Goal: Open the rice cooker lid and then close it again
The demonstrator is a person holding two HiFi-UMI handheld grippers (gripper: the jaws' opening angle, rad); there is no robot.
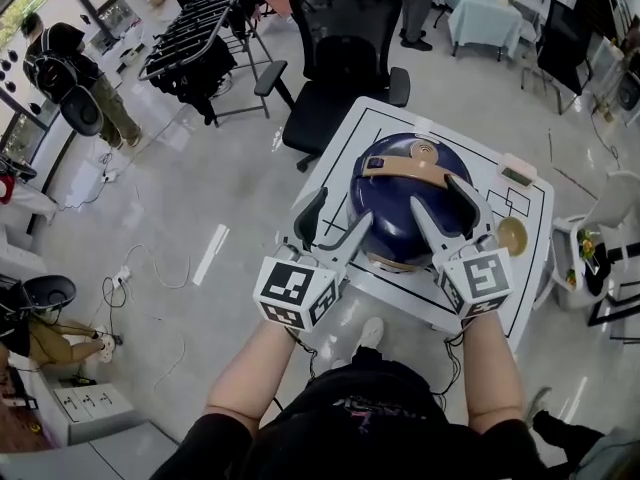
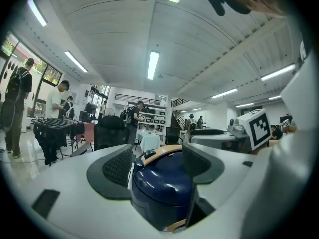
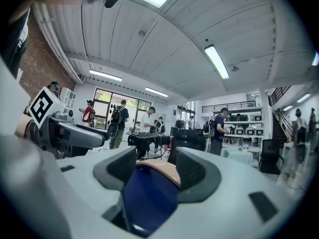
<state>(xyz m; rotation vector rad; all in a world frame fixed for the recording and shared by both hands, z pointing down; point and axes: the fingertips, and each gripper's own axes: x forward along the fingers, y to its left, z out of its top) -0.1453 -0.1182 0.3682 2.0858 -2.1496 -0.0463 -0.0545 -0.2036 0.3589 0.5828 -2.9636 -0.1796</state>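
A navy blue rice cooker (image 1: pixel 410 203) with a tan handle (image 1: pixel 405 168) across its top stands on a white table (image 1: pixel 525 278); its lid is down. My left gripper (image 1: pixel 333 226) is open at the cooker's front left, its inner jaw close against the body. Over the front right of the lid, my right gripper (image 1: pixel 448 213) is also open. In the left gripper view the cooker (image 2: pixel 162 183) fills the gap of the left gripper (image 2: pixel 159 166). The right gripper view shows the blue lid (image 3: pixel 147 198) and tan handle (image 3: pixel 164 171) between the jaws of the right gripper (image 3: pixel 154 172).
A small tan bowl (image 1: pixel 512 235) and a pale flat item (image 1: pixel 517 171) lie on the table's right side. A black office chair (image 1: pixel 340 48) stands behind the table. A dark rack (image 1: pixel 195 33) and people are at the far left, a white stand (image 1: pixel 600 233) at the right.
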